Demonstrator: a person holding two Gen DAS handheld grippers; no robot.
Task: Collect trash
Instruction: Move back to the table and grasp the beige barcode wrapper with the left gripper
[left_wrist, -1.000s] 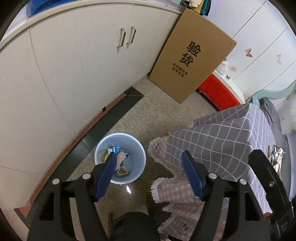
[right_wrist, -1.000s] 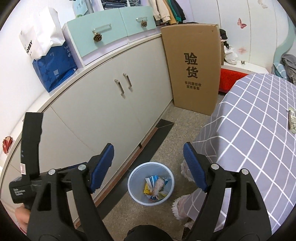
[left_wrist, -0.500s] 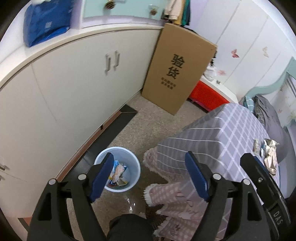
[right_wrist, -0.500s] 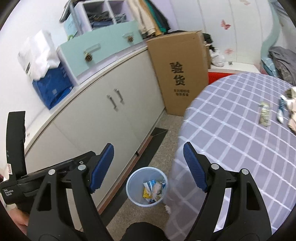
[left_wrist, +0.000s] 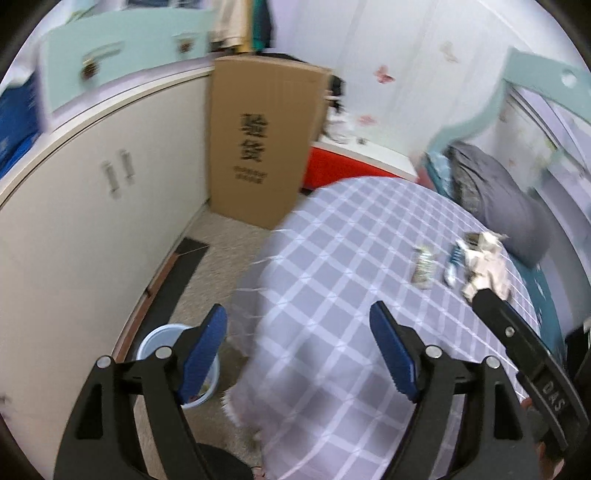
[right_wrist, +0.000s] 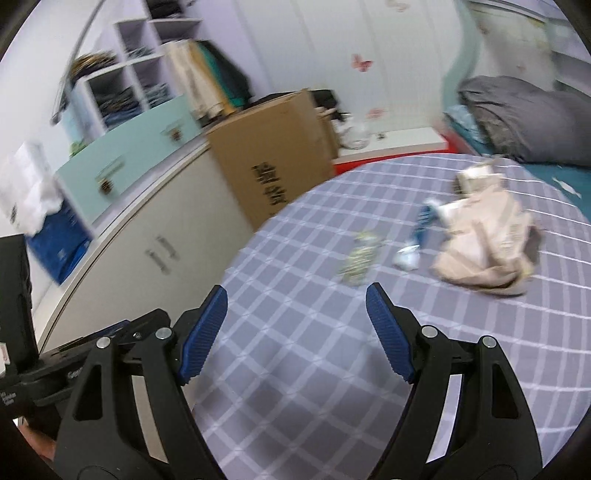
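Left wrist view: left gripper (left_wrist: 298, 325) jaws wide apart, nothing between blue pads, hanging over edge of checked tablecloth (left_wrist: 332, 280). Right gripper (right_wrist: 296, 308) same deal, jaws spread, empty, above table. Trash sits further along cloth: crumpled beige paper wad (right_wrist: 484, 236), blue-white wrapper (right_wrist: 415, 236) beside it, small greenish wrapper (right_wrist: 360, 256) nearest right gripper, all untouched. Light blue bin (left_wrist: 159, 341) down on floor by white cabinet (left_wrist: 92, 221), partly hidden behind left finger; contents too blurry to call.
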